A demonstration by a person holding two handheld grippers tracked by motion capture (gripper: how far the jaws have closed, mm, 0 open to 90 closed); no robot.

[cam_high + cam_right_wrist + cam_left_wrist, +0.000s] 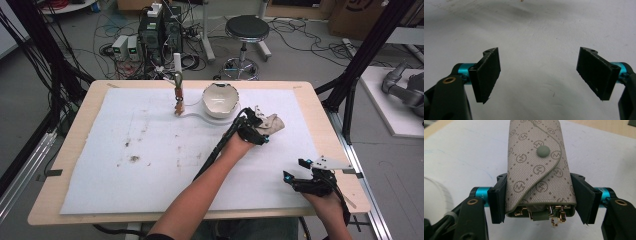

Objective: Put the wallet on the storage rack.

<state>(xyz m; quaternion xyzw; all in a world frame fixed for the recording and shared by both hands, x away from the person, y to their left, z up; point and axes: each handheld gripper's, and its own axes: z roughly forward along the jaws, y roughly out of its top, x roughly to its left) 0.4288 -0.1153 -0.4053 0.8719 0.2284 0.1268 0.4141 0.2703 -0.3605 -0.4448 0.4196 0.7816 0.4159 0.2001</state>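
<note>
**Kid:** What is my left gripper (537,200) doing?

**Me:** It is squeezing a little key pouch (537,167). One black jaw presses on each side, so the pouch cannot slip out. In the high view the pouch (270,124) sits right of the middle of the picture, at the tip of my left gripper (257,129), just to the lower right of the white bowl (220,100).

**Kid:** Why hold it by the sides?

**Me:** I think it is so the flap stays on top. The round snap button (543,151) faces up where I can get at it. The gold key hooks (556,213) peek out at the bottom end, near my hand.

**Kid:** And your other one?

**Me:** My right gripper (539,75) holds nothing. Its jaws stand wide apart over the white mat (536,32). In the high view it (307,175) rests in the lower right of the picture, well away from the pouch.

**Kid:** Why so wide?

**Me:** My guess is that it is ready to help, maybe with the flap. Nobody told me the job, so I cannot be sure.

**Kid:** What is that thing in the upper middle?

**Me:** A small brown thing on a stand (178,95), left of the bowl. It is too tiny for me to tell what it is.
</note>
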